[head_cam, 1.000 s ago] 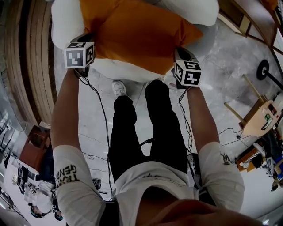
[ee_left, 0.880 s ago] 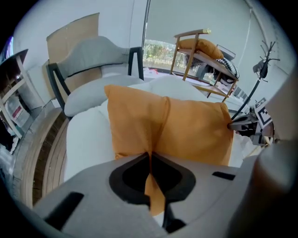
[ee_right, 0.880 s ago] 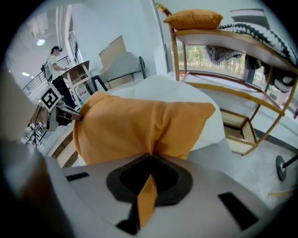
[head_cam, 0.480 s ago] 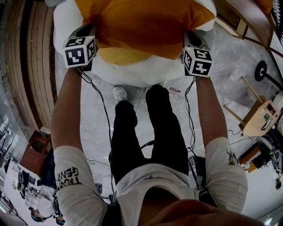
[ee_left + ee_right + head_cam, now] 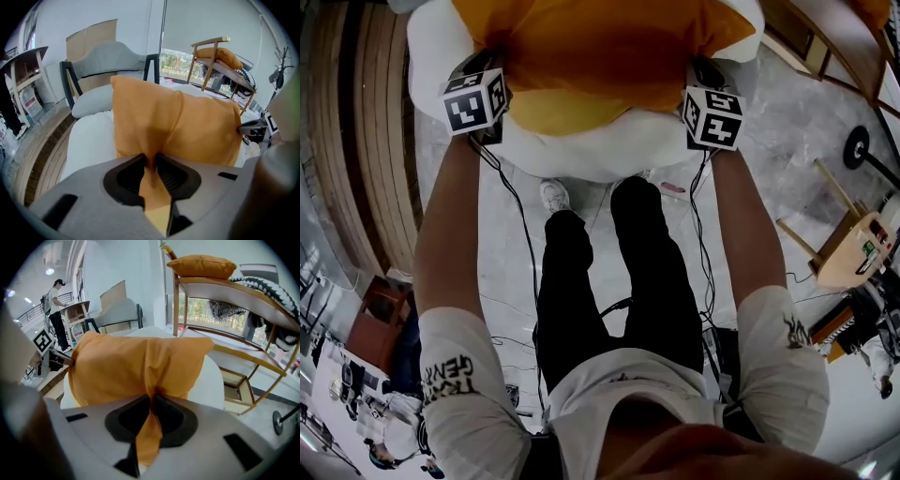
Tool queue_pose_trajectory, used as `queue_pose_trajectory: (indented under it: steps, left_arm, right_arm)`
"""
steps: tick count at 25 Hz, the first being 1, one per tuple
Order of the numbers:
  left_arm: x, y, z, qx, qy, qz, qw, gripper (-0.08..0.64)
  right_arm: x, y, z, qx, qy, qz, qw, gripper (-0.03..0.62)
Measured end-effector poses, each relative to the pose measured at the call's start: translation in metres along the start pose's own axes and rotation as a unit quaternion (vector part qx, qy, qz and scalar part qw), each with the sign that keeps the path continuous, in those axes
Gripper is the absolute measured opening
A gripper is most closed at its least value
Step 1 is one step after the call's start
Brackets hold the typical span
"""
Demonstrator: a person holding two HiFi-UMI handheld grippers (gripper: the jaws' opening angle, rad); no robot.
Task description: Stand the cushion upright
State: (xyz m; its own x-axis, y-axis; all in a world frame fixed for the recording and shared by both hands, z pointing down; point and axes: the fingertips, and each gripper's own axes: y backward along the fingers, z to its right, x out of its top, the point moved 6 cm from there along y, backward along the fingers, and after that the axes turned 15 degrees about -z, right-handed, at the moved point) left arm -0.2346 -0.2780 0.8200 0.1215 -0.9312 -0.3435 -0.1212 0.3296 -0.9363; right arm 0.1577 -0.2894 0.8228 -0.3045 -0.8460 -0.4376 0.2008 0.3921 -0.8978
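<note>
The orange cushion [image 5: 591, 47] stands tilted up on a white padded seat [image 5: 581, 155], its paler underside facing me. My left gripper [image 5: 487, 70] holds the cushion's lower left corner. In the left gripper view the cushion [image 5: 178, 122] fills the middle, and a fold of its cloth runs between the left gripper's [image 5: 151, 159] jaws, which are opening but still pinch it. My right gripper [image 5: 705, 75] is at the lower right corner. In the right gripper view the right gripper [image 5: 152, 399] is shut tight on a fold of the cushion [image 5: 136, 362].
The seat has a grey backrest [image 5: 108, 56] behind the cushion. A wooden rack [image 5: 225, 352] to the right carries a second orange cushion [image 5: 201, 266]. A wooden stool [image 5: 853, 244] and cables [image 5: 520, 244] are on the floor. A person [image 5: 56, 305] stands far off.
Both grippers moved away from me with the cushion's near edge, tipping it from lying flat to nearly upright. Its pale underside now shows.
</note>
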Motion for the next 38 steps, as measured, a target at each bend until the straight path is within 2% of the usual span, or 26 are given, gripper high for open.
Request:
queue_pose_trajectory:
  steps: [5, 10, 12, 17, 22, 27, 30, 33, 38]
  left_arm:
    - [0.003, 0.007, 0.000, 0.033, -0.034, 0.002, 0.9989, 0.150]
    - [0.013, 0.038, 0.017, 0.039, -0.068, 0.046, 0.9959, 0.168]
    - [0.018, 0.059, 0.025, 0.039, -0.070, 0.072, 0.9942, 0.059]
    - [0.021, 0.119, 0.048, 0.005, -0.057, 0.126, 0.9903, 0.021]
    - [0.019, 0.193, 0.074, -0.006, -0.091, 0.155, 0.9837, 0.021]
    - [0.019, 0.273, 0.088, -0.041, -0.068, 0.183, 0.9799, 0.020]
    - [0.017, 0.323, 0.095, -0.038, -0.075, 0.192, 0.9777, 0.020]
    - [0.021, 0.371, 0.102, -0.036, -0.081, 0.211, 0.9734, 0.020]
    - [0.026, 0.442, 0.115, -0.044, -0.089, 0.241, 0.9656, 0.020]
  right_arm:
    - [0.001, 0.011, 0.007, -0.001, -0.040, 0.007, 0.999, 0.099]
    - [0.007, 0.043, 0.005, -0.028, -0.059, 0.039, 0.997, 0.107]
    - [0.012, 0.062, -0.005, -0.032, -0.055, 0.059, 0.996, 0.049]
    - [0.025, 0.117, -0.043, -0.016, -0.039, 0.103, 0.994, 0.029]
    - [0.043, 0.191, -0.080, -0.003, -0.035, 0.146, 0.989, 0.028]
    - [0.057, 0.265, -0.116, 0.006, -0.049, 0.172, 0.984, 0.028]
    - [0.064, 0.310, -0.140, 0.006, -0.048, 0.187, 0.981, 0.028]
    - [0.079, 0.353, -0.157, 0.003, -0.049, 0.216, 0.975, 0.028]
    - [0.102, 0.431, -0.176, 0.002, -0.057, 0.276, 0.959, 0.028]
